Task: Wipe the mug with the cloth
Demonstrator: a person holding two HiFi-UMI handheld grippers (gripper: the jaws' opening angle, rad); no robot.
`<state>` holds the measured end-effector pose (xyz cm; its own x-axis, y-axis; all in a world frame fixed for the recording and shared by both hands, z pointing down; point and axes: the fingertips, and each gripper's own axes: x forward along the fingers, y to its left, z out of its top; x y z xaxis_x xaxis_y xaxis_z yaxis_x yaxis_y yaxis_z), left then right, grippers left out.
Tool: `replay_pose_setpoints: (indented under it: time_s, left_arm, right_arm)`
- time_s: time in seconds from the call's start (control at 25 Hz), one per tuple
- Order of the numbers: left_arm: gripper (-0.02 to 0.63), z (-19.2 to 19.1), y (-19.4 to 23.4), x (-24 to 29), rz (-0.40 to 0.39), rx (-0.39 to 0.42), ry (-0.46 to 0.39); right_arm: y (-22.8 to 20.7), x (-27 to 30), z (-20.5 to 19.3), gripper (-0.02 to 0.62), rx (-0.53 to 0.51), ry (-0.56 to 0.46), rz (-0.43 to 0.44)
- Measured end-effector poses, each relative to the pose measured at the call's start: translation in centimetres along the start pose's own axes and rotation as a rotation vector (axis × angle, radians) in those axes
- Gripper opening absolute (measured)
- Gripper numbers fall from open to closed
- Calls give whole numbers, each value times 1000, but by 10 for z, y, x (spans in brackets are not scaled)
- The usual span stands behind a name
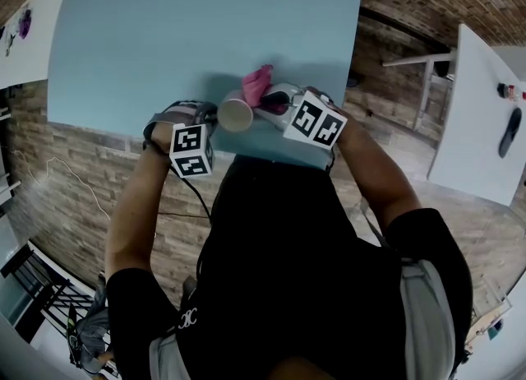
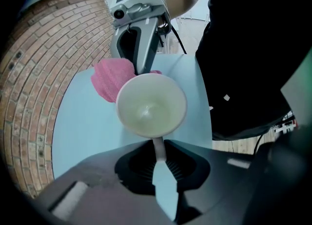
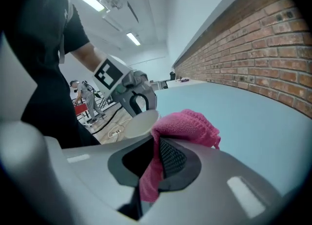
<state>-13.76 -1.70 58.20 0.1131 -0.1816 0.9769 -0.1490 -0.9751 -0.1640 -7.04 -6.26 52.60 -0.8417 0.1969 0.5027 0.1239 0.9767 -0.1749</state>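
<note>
My left gripper (image 2: 159, 157) is shut on the thin handle of a white mug (image 2: 151, 104), holding it above the light blue table (image 1: 164, 41) with its mouth facing the left gripper view. The same mug (image 1: 235, 114) shows in the head view between both grippers, lying sideways. My right gripper (image 3: 155, 170) is shut on a pink cloth (image 3: 187, 126), whose bunched end sticks out past the jaws and rests beside the mug (image 3: 140, 123). In the head view the cloth (image 1: 258, 84) lies just right of the mug, ahead of the right gripper (image 1: 275, 104).
The table's near edge (image 1: 246, 156) runs just under both grippers, with a brick-patterned floor (image 1: 74, 181) below. A white table (image 1: 481, 115) with small objects stands at the right. A person and chairs show far off in the right gripper view.
</note>
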Motion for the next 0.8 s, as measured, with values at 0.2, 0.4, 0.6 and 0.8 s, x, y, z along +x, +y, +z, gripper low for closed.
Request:
replay_pose_setpoints:
  time_s: [0.2, 0.4, 0.6, 0.8]
  left_arm:
    - [46, 2, -3, 2, 1, 17, 3]
    - [46, 2, 2, 6, 50, 42, 24]
    - [46, 12, 5, 6, 64, 45, 11]
    - [46, 15, 4, 6, 74, 53, 16]
  right_arm:
    - [-5, 12, -24, 35, 26, 70, 9]
    - [-14, -2, 8, 35, 132, -50, 62]
    - [-14, -6, 45, 35, 108, -98, 130]
    - [-24, 16, 21, 35, 175, -1, 188]
